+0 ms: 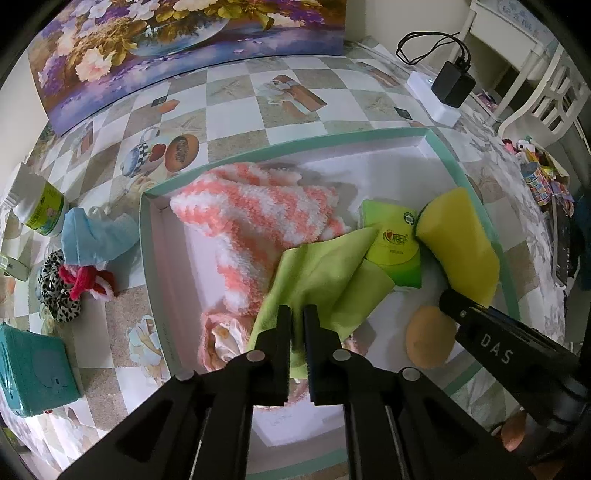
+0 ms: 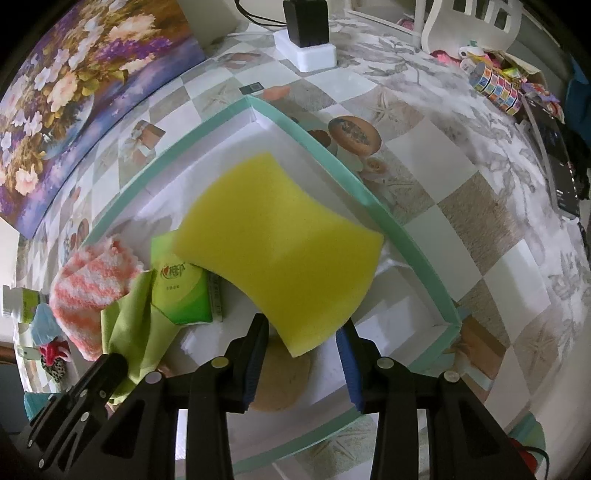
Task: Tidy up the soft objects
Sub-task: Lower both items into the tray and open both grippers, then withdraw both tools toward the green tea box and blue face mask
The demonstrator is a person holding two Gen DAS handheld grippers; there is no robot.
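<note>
A shallow white box with a mint rim [image 1: 448, 153] [image 2: 402, 236] holds a pink-and-white fuzzy cloth [image 1: 255, 221] [image 2: 88, 284], a green tissue pack [image 1: 393, 247] [image 2: 181, 291] and a tan round pad [image 1: 428, 339] [image 2: 284, 380]. My left gripper [image 1: 298, 317] is shut on a lime green cloth [image 1: 321, 277] [image 2: 129, 332] over the box. My right gripper [image 2: 301, 339] is shut on a yellow sponge [image 2: 277, 251] [image 1: 461, 240], held over the box's right side.
Left of the box on the checkered tablecloth lie a blue cloth [image 1: 96, 236], a leopard and red scrunchie [image 1: 70, 284], a teal tissue pack [image 1: 33, 373] and a white bottle [image 1: 40, 206]. A black charger on a white block [image 2: 306, 33] [image 1: 448, 88] stands behind.
</note>
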